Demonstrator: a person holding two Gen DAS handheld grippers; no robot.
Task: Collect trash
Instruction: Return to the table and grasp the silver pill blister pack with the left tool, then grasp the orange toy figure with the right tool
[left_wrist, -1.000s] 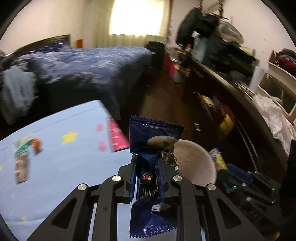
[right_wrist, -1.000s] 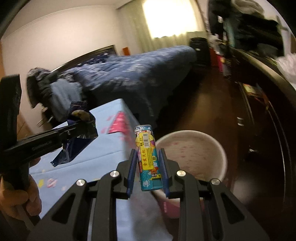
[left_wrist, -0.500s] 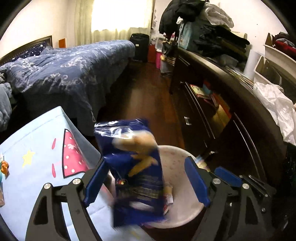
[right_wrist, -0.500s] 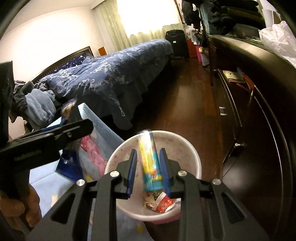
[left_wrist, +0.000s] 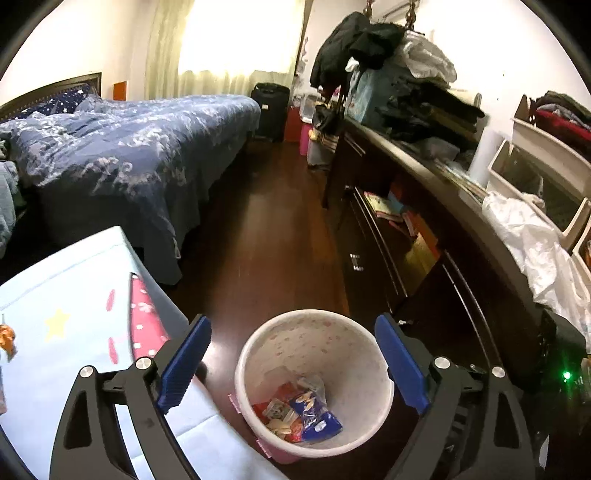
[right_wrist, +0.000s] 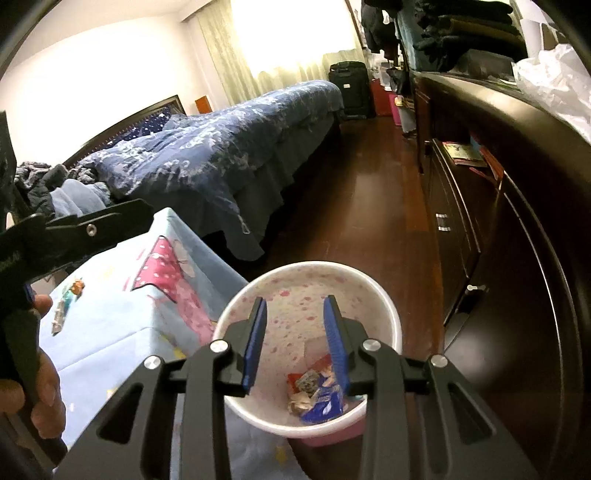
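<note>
Both grippers hang over the white pink-speckled plastic bin (left_wrist: 314, 384): left gripper (left_wrist: 293, 360) spread wide, right gripper (right_wrist: 295, 341) parted, both empty. Crumpled snack wrappers (left_wrist: 299, 413) lie inside. Lift clear of the rim before returning to the pale-blue tablecloth (right_wrist: 122, 314) for remaining scraps.

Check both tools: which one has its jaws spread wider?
The left tool: its blue pads sit outside the bin rim on both sides. The right tool is open too, but its pads are closer, both within the bin mouth.
</note>
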